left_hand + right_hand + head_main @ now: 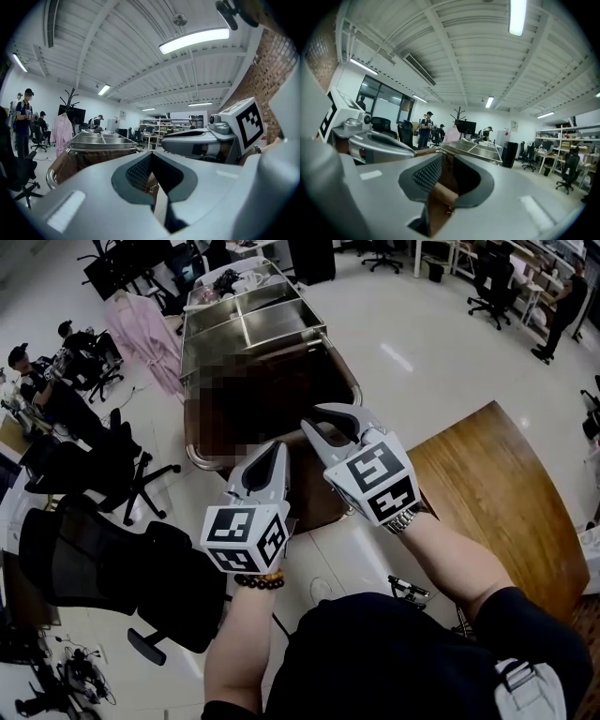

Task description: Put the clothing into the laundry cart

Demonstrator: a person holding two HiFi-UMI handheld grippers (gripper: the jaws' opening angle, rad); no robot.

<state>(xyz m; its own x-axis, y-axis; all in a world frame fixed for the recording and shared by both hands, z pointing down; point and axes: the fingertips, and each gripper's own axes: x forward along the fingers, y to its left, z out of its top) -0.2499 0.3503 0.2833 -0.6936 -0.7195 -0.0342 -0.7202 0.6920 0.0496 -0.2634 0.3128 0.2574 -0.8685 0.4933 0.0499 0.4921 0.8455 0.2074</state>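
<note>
Both tongs are hovering over the near end of the laundry cart (328, 367). The left gripper (274, 454) is keeping its tongs pressed together with nothing between them. The right gripper (317, 420) is holding its tongs almost together, with only a narrow slit left. Its pads are not clamping anything, and only brown, seemingly the cart's liner, is showing through the slit.

The cart's brown bag is lying directly beneath and ahead of the tongs. Its inside is dark and partly masked, so what is lying in it cannot be told. A compartmented metal tray (281, 322) is sitting across the cart's far end, with white items (234, 279) resting in its farthest section. The one clear piece of clothing, a pink garment (145, 329), is hanging on a stand beyond the cart's far left corner, well apart from both grippers.

A wooden surface (497, 493) is standing just to the right of the cart's near end. Black office chairs (112, 474) are standing to the cart's left, and seated people (42, 381) are gathering farther out on that side. Another person (567, 306) is standing far off to the cart's right.
</note>
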